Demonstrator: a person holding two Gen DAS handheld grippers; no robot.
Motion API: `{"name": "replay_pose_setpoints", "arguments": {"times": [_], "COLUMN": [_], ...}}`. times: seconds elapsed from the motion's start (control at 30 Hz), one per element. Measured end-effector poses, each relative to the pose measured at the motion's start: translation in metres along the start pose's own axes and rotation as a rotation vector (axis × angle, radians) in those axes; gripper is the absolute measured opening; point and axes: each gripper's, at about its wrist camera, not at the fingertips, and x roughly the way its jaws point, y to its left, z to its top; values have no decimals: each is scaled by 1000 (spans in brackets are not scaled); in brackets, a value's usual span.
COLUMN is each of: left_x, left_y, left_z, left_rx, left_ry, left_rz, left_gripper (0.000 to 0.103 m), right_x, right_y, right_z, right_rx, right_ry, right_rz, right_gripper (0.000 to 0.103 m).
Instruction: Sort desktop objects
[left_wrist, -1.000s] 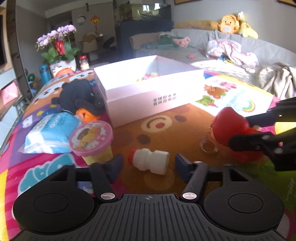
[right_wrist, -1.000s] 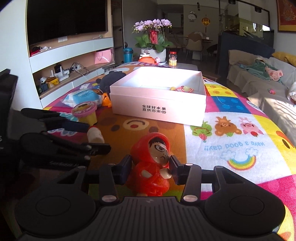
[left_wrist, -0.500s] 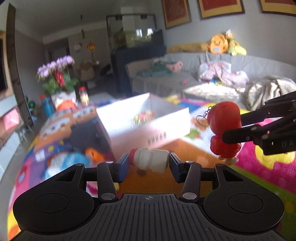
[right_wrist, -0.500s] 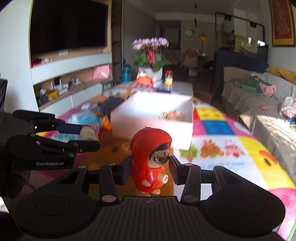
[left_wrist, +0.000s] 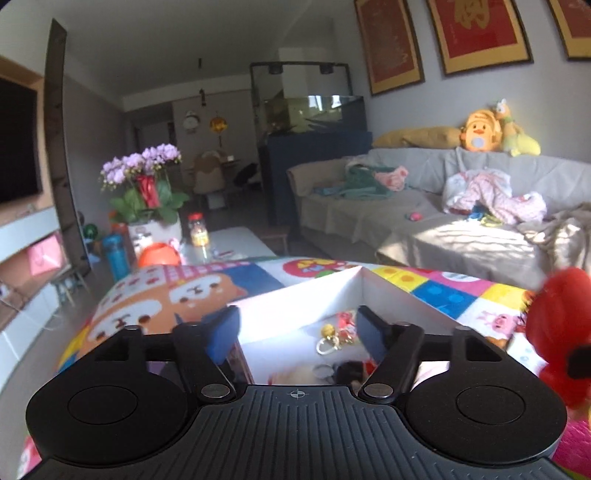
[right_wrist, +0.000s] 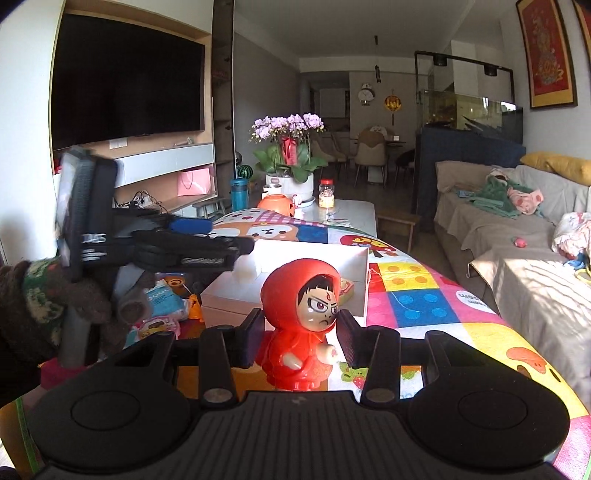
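My left gripper hangs over the white box, its jaws opening with nothing between its blue pads. A blurred whitish bottle shows just under it at the box's near wall. Key rings and small toys lie inside the box. My right gripper is shut on a red hooded figure, held upright above the colourful mat, in front of the white box. In the left wrist view the red figure appears blurred at the right edge. The left gripper reaches in from the left.
A gloved hand holds the left gripper. A blue packet and a pink-lidded cup lie left of the box. A flower pot, jar, blue bottle and orange pot stand at the far end. A sofa runs along the right.
The left gripper rose and moved over the box, then its jaws opened and the white bottle left them. The right gripper lifted the red figure higher off the mat.
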Motion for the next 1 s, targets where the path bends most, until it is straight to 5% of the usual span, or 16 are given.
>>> {"name": "replay_pose_setpoints", "arguments": {"times": [0.17, 0.37, 0.5, 0.63, 0.77, 0.9, 1.0], "left_x": [-52, -77, -75, -74, -69, -75, -79], "left_y": [3, 28, 40, 43, 58, 83, 79], "left_z": [-48, -91, -108, -114, -114, -121, -120], "left_rx": [11, -70, -103, -101, -210, -379, -336], "left_ry": [30, 118, 171, 189, 203, 201, 222], "left_rz": [-28, 22, 46, 71, 128, 166, 128], "left_gripper": [95, 97, 99, 100, 101, 101, 101], "right_x": [25, 96, 149, 151, 140, 130, 128], "right_y": [-4, -9, -8, 2, 28, 56, 74], "right_z": [20, 69, 85, 70, 42, 11, 2], "right_rx": [27, 163, 246, 223, 56, -52, -64], "right_ry": [-2, 11, 42, 61, 90, 143, 169], "right_rz": [45, 134, 131, 105, 101, 202, 312], "right_gripper": [42, 42, 55, 55, 57, 57, 59]}}
